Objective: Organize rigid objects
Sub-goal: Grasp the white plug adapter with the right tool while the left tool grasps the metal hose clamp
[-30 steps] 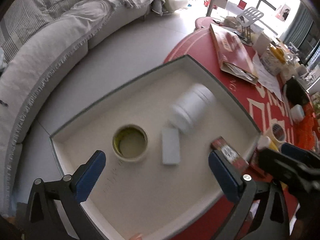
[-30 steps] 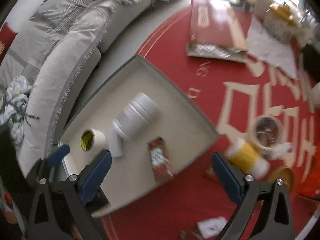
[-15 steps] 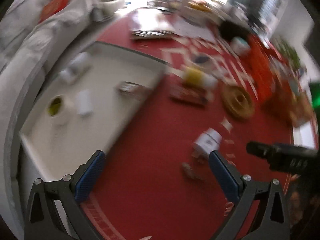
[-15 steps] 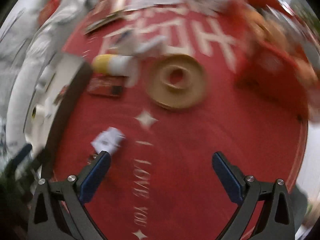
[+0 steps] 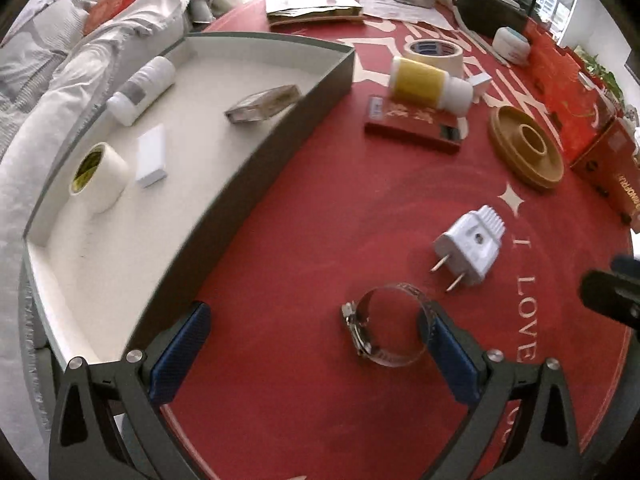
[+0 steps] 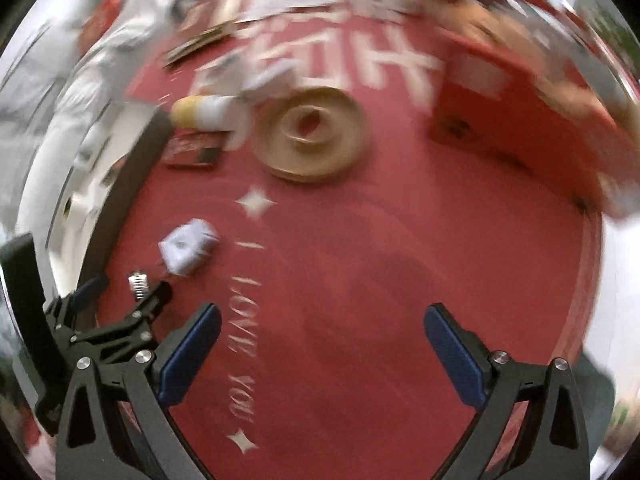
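The left gripper [image 5: 316,344] stands wide open and empty, low over the red tablecloth [image 5: 320,220]. The metal hose clamp [image 5: 386,326] lies between its fingers, nearer the right finger and possibly touching it. The white plug [image 5: 470,252] lies just ahead and to the right; the tray [image 5: 256,152] sits ahead-left. Recommended: shift slightly right to centre the clamp, close across the band slowly, since the thin ring may skid. The right gripper [image 6: 322,354] is open, empty, its view blurred.
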Motion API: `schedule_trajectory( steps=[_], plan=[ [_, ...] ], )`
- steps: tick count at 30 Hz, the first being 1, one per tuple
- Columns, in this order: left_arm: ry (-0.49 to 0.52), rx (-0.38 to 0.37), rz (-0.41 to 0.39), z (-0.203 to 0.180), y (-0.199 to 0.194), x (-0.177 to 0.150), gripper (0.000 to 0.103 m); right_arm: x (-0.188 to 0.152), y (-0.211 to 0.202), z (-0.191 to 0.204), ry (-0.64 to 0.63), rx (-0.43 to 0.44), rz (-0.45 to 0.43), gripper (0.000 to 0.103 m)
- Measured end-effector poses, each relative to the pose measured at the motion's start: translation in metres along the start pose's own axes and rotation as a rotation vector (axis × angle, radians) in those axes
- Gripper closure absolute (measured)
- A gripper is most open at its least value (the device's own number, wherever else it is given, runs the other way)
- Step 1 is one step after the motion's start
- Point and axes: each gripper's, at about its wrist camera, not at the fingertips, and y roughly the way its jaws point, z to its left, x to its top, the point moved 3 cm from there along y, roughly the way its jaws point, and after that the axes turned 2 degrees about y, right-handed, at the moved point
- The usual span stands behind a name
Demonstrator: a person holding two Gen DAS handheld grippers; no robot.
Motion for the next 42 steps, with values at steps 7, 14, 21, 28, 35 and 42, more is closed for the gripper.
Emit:
schedule_trajectory(
  steps=[7,14,21,28,35,42],
  plan=[
    [-0.013,-0.004,0.009,0.008,-0.002,-0.013,0.0,0.027,0.038,0.072,-0.253,0.004,0.04,0.002],
    [-0.032,-0.024,0.017,0.01,-0.006,-0.017,0.0,0.032,0.053,0.109,-0.408,-0.016,0.051,0.054],
    [-0.024,-0.032,0.003,-0.002,-0.009,-0.008,0.0,0.014,0.028,0.05,-0.208,0.0,0.088,0.058],
    [0.012,-0.06,0.009,-0.017,-0.001,-0.004,0.0,-0.025,0.007,-0.029,-0.019,0.007,0.096,0.057],
    [0.006,-0.061,0.002,-0.018,0.001,-0.002,0.0,-0.036,-0.001,-0.049,0.025,0.016,0.051,0.025],
    [-0.008,-0.055,0.037,-0.02,0.001,-0.002,0.002,-0.036,0.012,-0.032,-0.034,-0.084,0.047,0.031]
  ],
)
